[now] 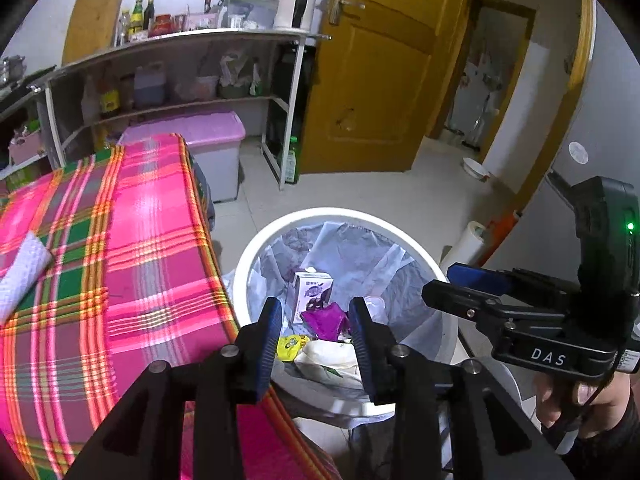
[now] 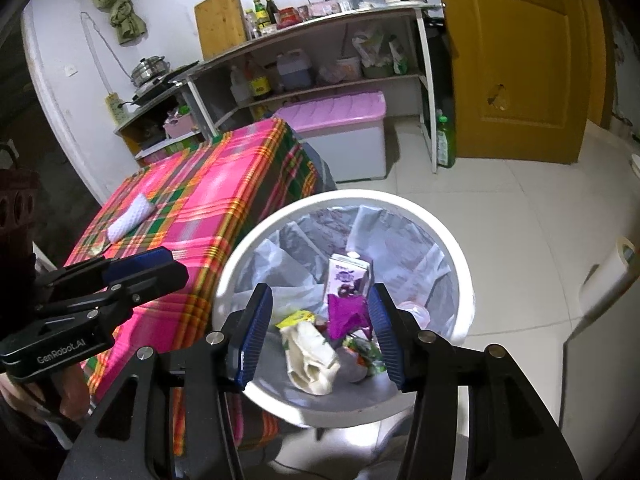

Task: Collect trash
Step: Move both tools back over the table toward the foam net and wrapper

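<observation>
2 grippers hover over a lined bin

Left gripper (image 1: 316,334) and right gripper (image 2: 320,334) hang with jaws apart and empty above the white bin (image 2: 460,248) at frame centre; the milk carton (image 2: 347,276) and purple wrapper (image 2: 344,314) lie inside. Next, the white tissue (image 2: 130,218), centre left on the plaid tablecloth (image 2: 208,200), wants a gentle, centred pinch.

The trash bin (image 2: 460,240) is white with a translucent grey liner. Inside the bin: a purple-and-white carton (image 2: 347,276), a magenta wrapper (image 2: 344,314), a yellow packet (image 2: 296,316). Beside the bin, the tablecloth (image 1: 132,240) is pink plaid with green, orange and yellow stripes. The gripper pads (image 2: 254,336) are blue.
</observation>
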The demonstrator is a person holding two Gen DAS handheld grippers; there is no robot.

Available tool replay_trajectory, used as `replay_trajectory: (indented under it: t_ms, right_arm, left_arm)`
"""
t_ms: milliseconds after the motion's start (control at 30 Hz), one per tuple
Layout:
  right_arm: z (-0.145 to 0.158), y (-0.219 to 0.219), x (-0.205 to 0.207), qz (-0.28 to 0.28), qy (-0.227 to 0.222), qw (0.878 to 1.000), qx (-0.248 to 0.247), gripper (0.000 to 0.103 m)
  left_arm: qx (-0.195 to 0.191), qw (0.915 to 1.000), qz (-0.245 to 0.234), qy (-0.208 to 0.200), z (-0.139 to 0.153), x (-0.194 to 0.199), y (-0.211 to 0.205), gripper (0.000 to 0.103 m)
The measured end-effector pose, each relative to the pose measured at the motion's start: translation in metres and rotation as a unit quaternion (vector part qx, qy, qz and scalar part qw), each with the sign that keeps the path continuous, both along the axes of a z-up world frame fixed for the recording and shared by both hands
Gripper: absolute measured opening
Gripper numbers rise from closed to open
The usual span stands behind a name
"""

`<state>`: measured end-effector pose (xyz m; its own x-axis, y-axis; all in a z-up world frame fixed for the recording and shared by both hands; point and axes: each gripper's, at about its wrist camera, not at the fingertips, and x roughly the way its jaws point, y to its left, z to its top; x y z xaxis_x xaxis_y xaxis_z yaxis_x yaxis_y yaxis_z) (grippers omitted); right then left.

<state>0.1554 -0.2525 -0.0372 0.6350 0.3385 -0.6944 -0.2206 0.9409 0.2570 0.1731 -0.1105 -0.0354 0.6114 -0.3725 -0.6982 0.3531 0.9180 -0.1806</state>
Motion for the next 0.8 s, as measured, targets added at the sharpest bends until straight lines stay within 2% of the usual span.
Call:
replay_trajectory:
  t_ms: [333, 800]
  right_arm:
    - [0.021, 0.024, -0.017, 0.03, -0.022, 0.999, 0.001, 0.051]
    - [0.029, 0.06, -0.025, 0.073, -0.031, 0.997, -0.005, 0.051]
  left_arm:
    - [-0.003, 0.9992, 0.027, -0.03, 0.021, -0.026, 0.023, 0.035]
    - [-0.012, 0.9967, 0.064, -0.049, 0.029, -0.05, 0.056, 0.035]
